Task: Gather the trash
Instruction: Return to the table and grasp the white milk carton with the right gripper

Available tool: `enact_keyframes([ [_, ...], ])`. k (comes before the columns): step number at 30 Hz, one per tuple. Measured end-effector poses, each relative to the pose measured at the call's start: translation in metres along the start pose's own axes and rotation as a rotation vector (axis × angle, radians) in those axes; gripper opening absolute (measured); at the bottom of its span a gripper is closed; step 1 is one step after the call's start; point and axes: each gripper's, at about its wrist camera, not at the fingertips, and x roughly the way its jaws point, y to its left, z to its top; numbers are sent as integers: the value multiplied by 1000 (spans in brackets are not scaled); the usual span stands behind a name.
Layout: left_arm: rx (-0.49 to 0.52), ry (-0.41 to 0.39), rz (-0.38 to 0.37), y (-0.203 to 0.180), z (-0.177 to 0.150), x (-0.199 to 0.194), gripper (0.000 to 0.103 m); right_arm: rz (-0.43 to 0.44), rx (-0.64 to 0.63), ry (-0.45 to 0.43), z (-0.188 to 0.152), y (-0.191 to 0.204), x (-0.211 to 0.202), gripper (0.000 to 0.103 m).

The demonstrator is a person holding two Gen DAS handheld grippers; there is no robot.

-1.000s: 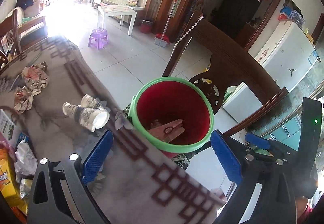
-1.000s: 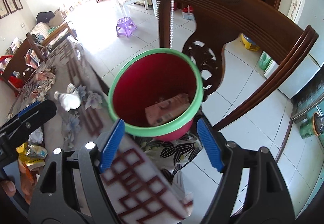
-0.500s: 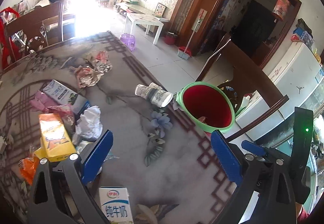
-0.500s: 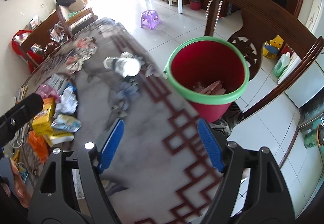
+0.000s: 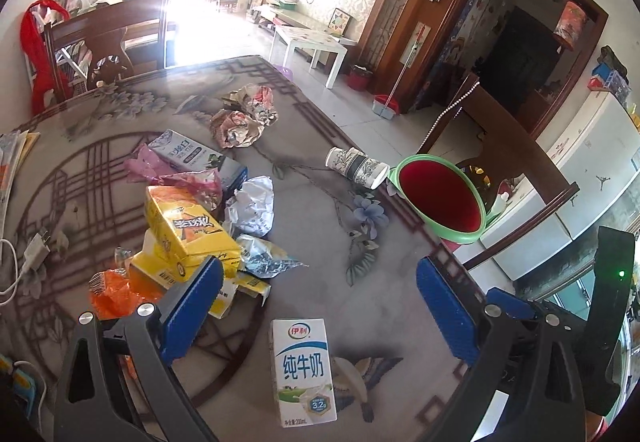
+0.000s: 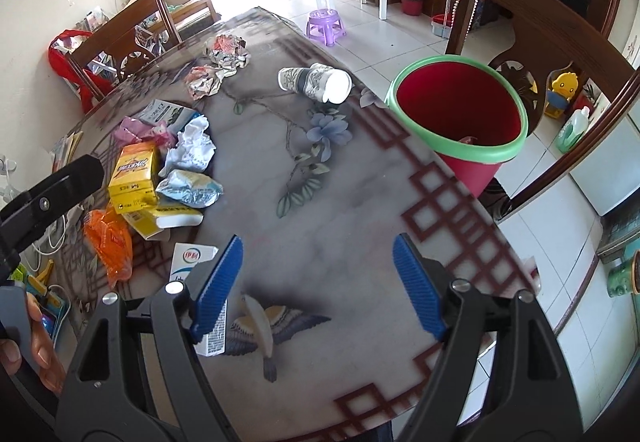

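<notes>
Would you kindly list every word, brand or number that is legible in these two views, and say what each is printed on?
"伊利": brand logo at the top of the white milk carton.
"纯牛奶": large blue characters on the same carton.
"3.2g": round badge near its base.
"200mL": small print at its bottom edge, only roughly legible.
Yellow carton: large characters, upside down, not reliably readable.
Blue-and-white carton: print too blurred.
Crumpled wrappers: nothing legible.

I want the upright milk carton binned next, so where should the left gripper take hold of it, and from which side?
Probably grip the milk carton across its two narrow side faces, around mid-height, coming down from above and in front. It stands upright, clear of the pile, and its flat parallel sides suit the pads. The left gripper is already open, with the carton just below the gap between its jaws.
</notes>
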Motion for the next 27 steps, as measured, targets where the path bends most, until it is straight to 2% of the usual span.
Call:
enact_keyframes([
  [8,-13,-18,8,25,-7,-12,93,-15,-13,26,-12,10,0,76],
  [13,1,-55,47,39,-9,-25,93,7,-44,38,-21,25,4,76],
  [20,-8,-44,96,57,-15,-27,93,90,-139,132,-39,74,38,76],
  [27,-36,-49,126,69,-16,-30,93,119,-224,227,-53,110,79,77],
])
